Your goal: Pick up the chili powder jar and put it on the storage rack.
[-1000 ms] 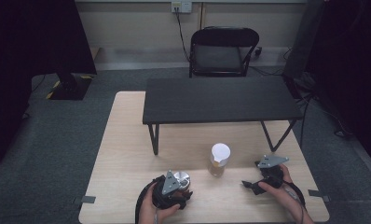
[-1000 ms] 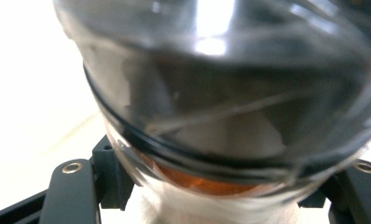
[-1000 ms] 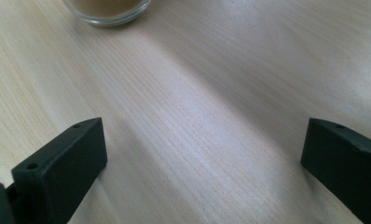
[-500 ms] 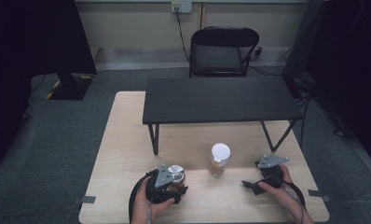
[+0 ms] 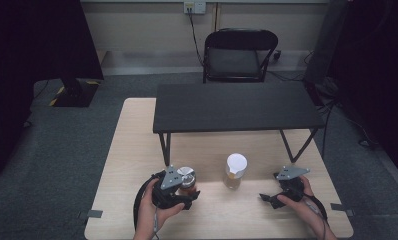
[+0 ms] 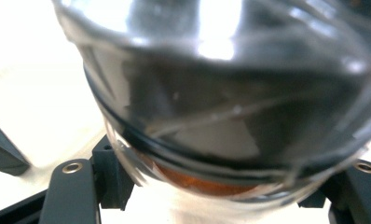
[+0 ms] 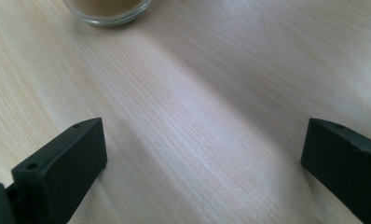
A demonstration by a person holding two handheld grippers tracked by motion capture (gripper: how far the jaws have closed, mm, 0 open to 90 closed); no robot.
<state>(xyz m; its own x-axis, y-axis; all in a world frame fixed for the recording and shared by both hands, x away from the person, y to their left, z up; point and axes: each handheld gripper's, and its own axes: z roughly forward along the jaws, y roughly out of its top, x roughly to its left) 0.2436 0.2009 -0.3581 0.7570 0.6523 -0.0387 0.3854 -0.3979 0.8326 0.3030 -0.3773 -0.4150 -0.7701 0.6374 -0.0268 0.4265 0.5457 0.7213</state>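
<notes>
My left gripper (image 5: 185,193) is shut on a small glass jar (image 5: 187,176) with a silvery lid, held just above the near left part of the wooden table (image 5: 132,150). In the left gripper view the jar (image 6: 221,116) looms blurred and close between the jaws, with amber-brown contents at its bottom. A second glass jar (image 5: 235,171) with a white lid and brownish contents stands on the table between the grippers. My right gripper (image 5: 267,198) rests low at the near right, open, pointing left toward that jar. In the right gripper view the gripper (image 7: 202,163) has bare wood between its jaws, and the jar's base (image 7: 108,10) lies ahead.
A low black bench (image 5: 237,107) stands across the far half of the table, its legs (image 5: 165,148) just behind the jars. A black chair (image 5: 237,55) sits beyond the table on grey carpet. A dark stand (image 5: 72,90) is at the far left.
My left gripper has risen a little with the silver-lidded jar, whose lid now shows beside the grey plate. The right gripper and the white-lidded jar have not moved.
</notes>
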